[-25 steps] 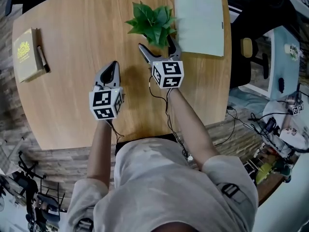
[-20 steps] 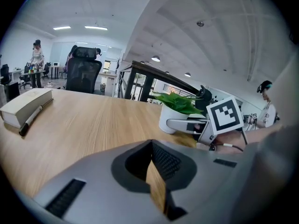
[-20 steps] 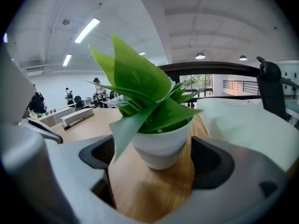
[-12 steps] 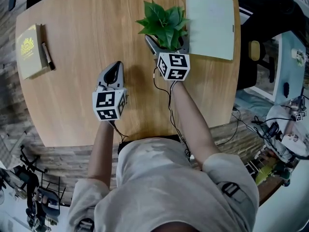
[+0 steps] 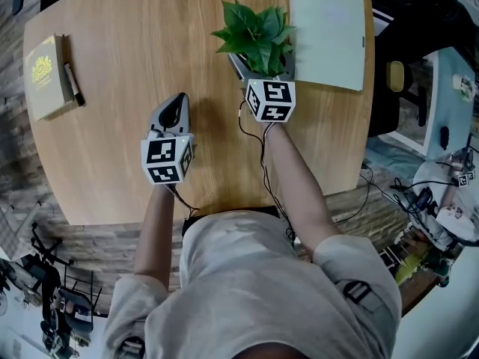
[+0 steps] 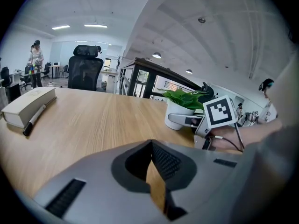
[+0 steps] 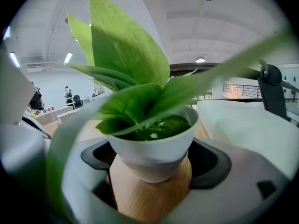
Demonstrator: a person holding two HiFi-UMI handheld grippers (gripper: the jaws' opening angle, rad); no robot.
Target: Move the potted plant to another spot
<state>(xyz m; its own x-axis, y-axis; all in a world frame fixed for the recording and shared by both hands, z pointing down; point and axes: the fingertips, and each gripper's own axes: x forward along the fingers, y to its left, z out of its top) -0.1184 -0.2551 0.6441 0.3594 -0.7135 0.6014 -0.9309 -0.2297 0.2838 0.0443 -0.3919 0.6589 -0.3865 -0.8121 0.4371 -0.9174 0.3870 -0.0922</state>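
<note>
Our right gripper (image 5: 263,66) stood unclenched, jaws just closing round the potted plant (image 5: 254,28), so we judged a centred, gentle squeeze best.

I'm reading no words or numbers anywhere. The yellow cover print on the book (image 5: 45,77) is coming through too small to read, and the marker cubes (image 5: 166,160) are showing only black-and-white square patterns.
</note>
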